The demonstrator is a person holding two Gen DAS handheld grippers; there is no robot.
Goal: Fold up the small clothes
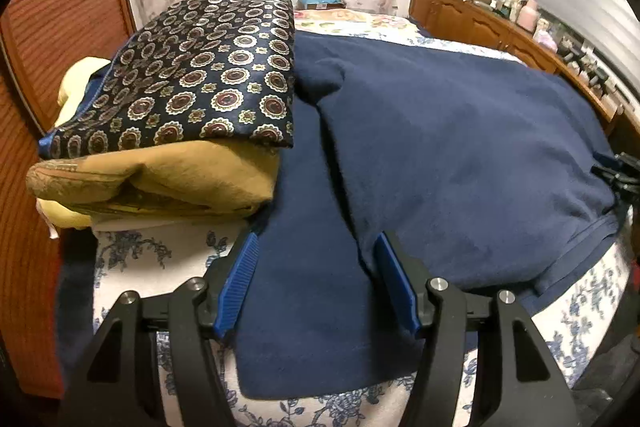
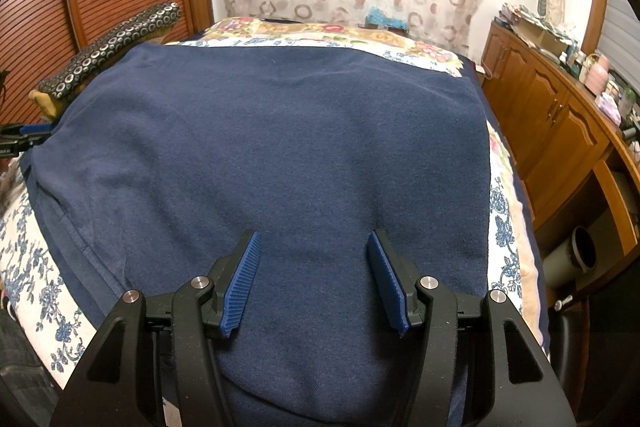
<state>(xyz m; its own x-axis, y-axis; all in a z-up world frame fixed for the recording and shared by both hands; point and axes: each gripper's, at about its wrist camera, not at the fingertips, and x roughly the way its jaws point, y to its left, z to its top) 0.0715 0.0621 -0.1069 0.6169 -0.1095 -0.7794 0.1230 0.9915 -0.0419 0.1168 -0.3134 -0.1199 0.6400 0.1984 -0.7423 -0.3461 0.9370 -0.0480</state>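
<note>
- My left gripper (image 1: 316, 277) has two matte black fingers, each lined with a ribbed blue pad (image 1: 239, 285).
- Round silver screw heads (image 1: 437, 283) sit on its black linkage arms, which have triangular cut-outs.
- My right gripper (image 2: 314, 281) looks the same: black angular frame, ridged blue pads (image 2: 386, 281), silver screw heads (image 2: 427, 282) at the joints.
</note>
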